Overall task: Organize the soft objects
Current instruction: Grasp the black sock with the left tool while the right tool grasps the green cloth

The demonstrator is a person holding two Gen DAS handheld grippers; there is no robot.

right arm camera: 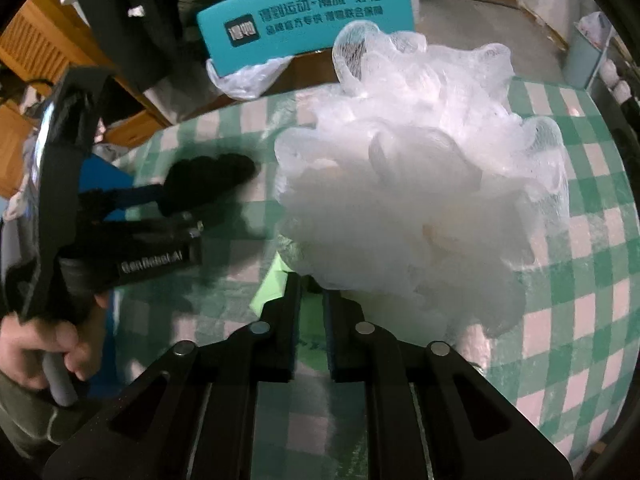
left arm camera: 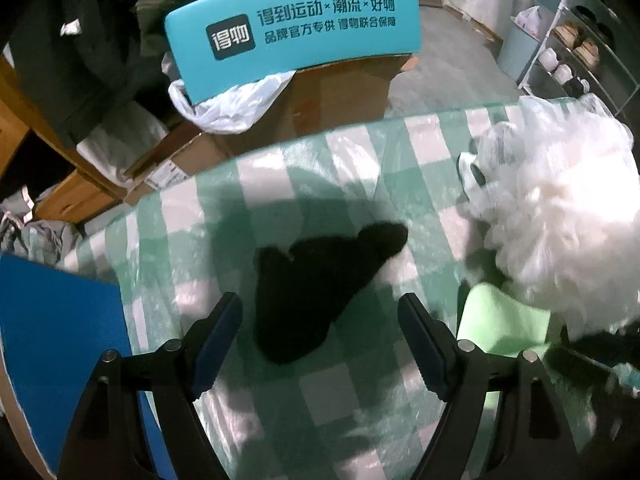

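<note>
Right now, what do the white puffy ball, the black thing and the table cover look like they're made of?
White puffy ball: gathered plastic mesh netting, translucent and slightly glossy; the net weave shows along its ruffled edges, like a bath pouf.
Black thing: probably plush or fleece; matte, with fuzzy, light-absorbing edges. Its exact fabric is unclear.
Table cover: green-and-white checked, likely plastic or coated cloth, since it shows sheen and fine wrinkles.

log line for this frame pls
left claw: open over black plush | right claw: narrow gap at white mesh pouf | surface: checked cloth
</note>
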